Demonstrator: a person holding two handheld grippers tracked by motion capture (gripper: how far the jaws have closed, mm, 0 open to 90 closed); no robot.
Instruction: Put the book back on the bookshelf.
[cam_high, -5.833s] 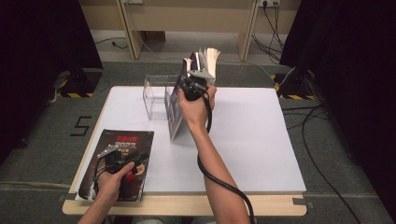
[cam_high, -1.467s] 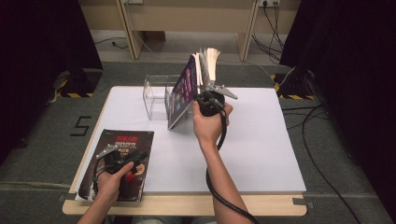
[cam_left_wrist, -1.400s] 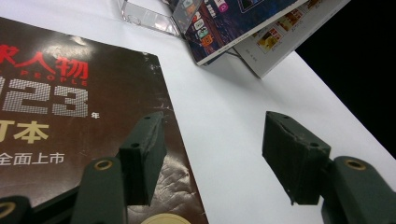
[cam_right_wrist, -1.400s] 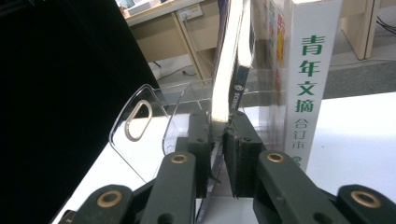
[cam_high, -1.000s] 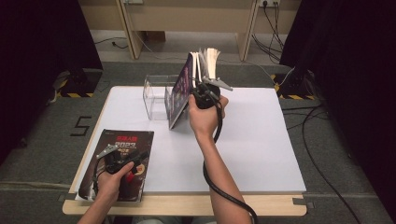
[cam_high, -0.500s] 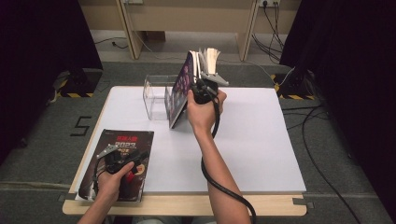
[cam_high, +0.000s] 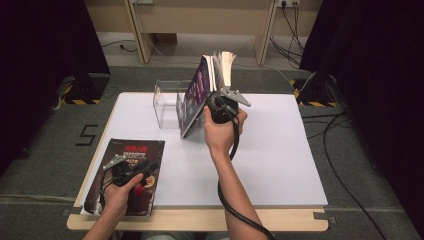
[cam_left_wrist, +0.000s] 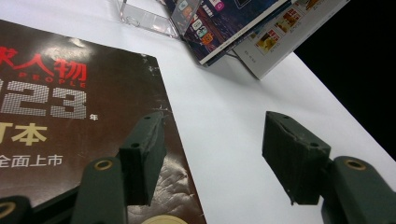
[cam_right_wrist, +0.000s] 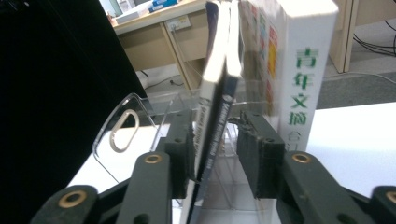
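1. High view: the right gripper (cam_high: 218, 100) stood at the purple magazine (cam_high: 194, 97), which leaned in the clear rack (cam_high: 167, 102); placing looked nearly done.
2. Left gripper view: jaws wide and empty over the dark magazine (cam_left_wrist: 70, 107), still to be racked.
3. Right gripper view: jaws had just been opening, the magazine's spine (cam_right_wrist: 215, 107) between them; the left pad touched it, the right stood clear.

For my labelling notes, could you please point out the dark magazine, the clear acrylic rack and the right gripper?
dark magazine (cam_high: 131, 155), high view, upper cover.
clear acrylic rack (cam_high: 166, 102), high view, front wall.
right gripper (cam_right_wrist: 215, 154), right gripper view, between its fingertips.
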